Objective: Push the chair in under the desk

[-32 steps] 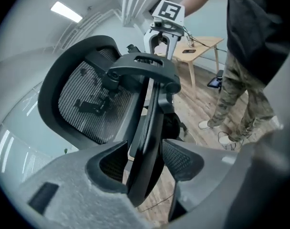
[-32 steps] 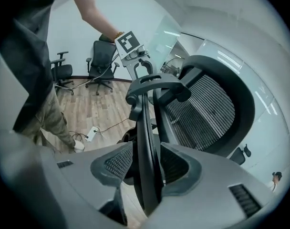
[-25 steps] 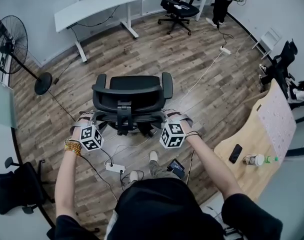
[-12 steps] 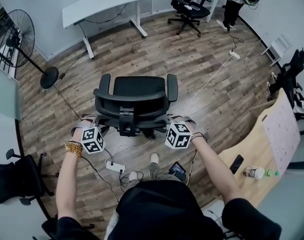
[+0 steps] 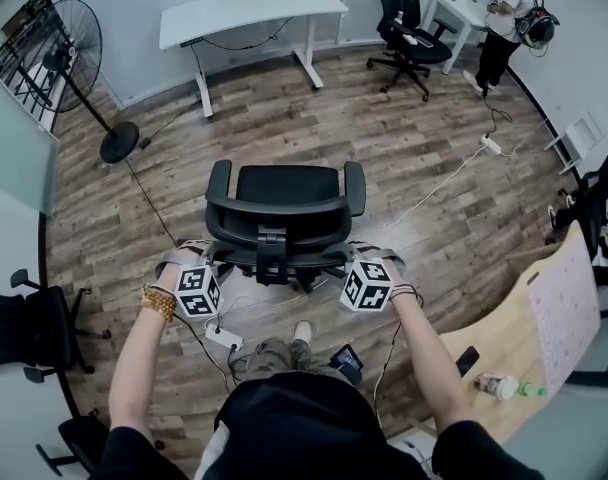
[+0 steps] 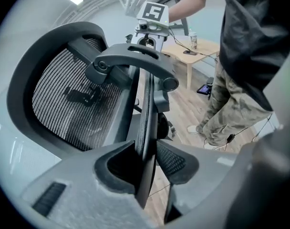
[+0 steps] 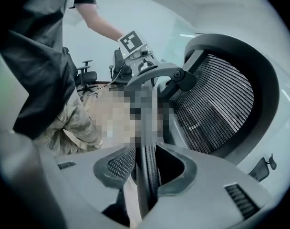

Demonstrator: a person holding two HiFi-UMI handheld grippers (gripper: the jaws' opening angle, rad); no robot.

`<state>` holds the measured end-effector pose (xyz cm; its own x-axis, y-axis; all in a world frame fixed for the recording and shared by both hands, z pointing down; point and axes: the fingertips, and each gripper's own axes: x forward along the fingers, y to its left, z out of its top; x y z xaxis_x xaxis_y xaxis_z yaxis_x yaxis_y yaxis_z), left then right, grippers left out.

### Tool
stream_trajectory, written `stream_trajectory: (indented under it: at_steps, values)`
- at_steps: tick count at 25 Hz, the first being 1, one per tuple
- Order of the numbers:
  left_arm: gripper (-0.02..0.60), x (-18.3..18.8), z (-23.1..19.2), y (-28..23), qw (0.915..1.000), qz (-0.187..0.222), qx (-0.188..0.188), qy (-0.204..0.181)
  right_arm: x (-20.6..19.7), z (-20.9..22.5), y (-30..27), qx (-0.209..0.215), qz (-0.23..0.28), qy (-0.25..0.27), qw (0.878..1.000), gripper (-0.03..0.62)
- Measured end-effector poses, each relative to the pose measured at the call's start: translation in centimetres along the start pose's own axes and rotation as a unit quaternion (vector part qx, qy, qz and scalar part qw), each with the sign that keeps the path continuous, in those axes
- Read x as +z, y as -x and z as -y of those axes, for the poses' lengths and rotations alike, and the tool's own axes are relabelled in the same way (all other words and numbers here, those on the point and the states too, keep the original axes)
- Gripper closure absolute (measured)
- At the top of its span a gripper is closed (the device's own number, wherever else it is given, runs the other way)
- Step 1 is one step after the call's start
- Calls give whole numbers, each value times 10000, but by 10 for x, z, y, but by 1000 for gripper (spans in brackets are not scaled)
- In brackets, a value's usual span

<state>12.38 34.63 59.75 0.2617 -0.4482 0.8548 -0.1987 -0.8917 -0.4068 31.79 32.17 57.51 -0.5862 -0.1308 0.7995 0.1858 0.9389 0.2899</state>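
A black mesh office chair (image 5: 284, 183) stands on the wood floor, its backrest (image 5: 279, 218) toward me. The white desk (image 5: 254, 8) is farther off. My left gripper (image 5: 208, 254) holds the backrest's left edge and my right gripper (image 5: 356, 252) the right edge. In the left gripper view the rim of the backrest (image 6: 64, 94) runs between the jaws of the left gripper (image 6: 147, 161), which have just been closing onto it. In the right gripper view the backrest (image 7: 216, 104) rim sits between the jaws of the right gripper (image 7: 147, 168), which have just been opening slightly while staying on it.
A standing fan (image 5: 79, 43) is at the back left. A second black chair (image 5: 409, 23) and a person (image 5: 509, 18) are at the back right. A wooden table (image 5: 514, 338) is on my right, another chair (image 5: 24, 328) on my left. A power strip (image 5: 224, 336) and cables lie by my feet.
The chair and both grippers have moved forward across the floor toward the white desk, which now lies more in view. Both grippers stay on the backrest's edges.
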Motion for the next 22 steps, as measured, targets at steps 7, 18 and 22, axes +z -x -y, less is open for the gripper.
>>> stream_trajectory:
  at_steps: [7,18,22]
  values:
    - [442,13,4,-7,9997,-100,199,-129,-16,9,-1,-149,-206,306,9992,450]
    - [446,20,0,-13,9999,-134,64,9,-25,18,0,-112,-150,508,9985,455]
    - [448,24,-7,-18,9998,-152,-36,97,-32,28,1,63,-219,460,9987,457]
